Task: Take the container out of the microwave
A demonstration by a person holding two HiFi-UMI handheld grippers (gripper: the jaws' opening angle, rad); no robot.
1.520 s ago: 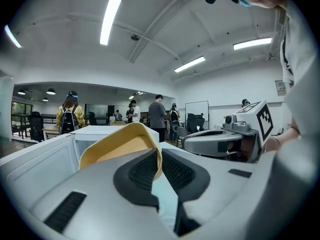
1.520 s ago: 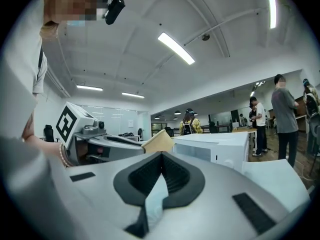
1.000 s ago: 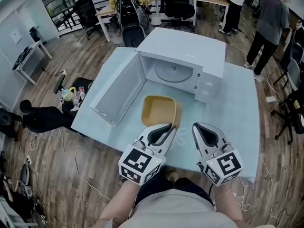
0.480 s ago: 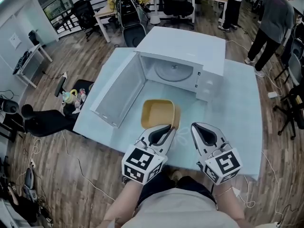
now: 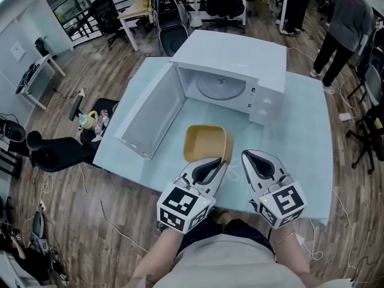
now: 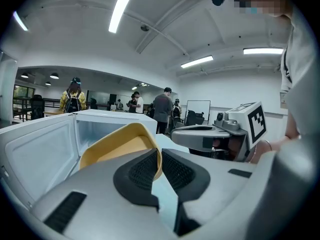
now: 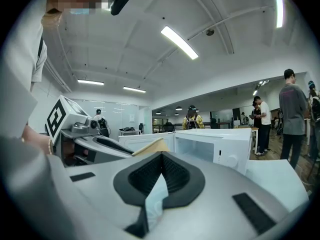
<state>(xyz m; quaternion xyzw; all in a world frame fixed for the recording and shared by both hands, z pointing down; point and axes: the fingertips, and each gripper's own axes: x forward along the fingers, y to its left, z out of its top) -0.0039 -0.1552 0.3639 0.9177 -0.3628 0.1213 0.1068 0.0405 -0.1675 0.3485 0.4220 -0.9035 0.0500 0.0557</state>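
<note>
The yellow container (image 5: pixel 204 141) sits outside the white microwave (image 5: pixel 240 56), on the pale table in front of its open cavity. My left gripper (image 5: pixel 219 161) is shut on the container's near rim. In the left gripper view the yellow wall (image 6: pixel 117 146) runs between the two dark pads (image 6: pixel 142 171), and the container tilts up from there. My right gripper (image 5: pixel 248 156) hovers just to the right of the container, shut, with nothing between its jaws (image 7: pixel 161 166).
The microwave door (image 5: pixel 150 116) hangs wide open to the left, and the glass turntable (image 5: pixel 219 89) inside is bare. The table (image 5: pixel 300 137) stretches right of the microwave. People (image 5: pixel 345 17), chairs and desks stand beyond it, and cables lie on the wooden floor.
The view has shifted a little. The left gripper keeps its hold on the container's rim, and neither gripper has visibly moved.
</note>
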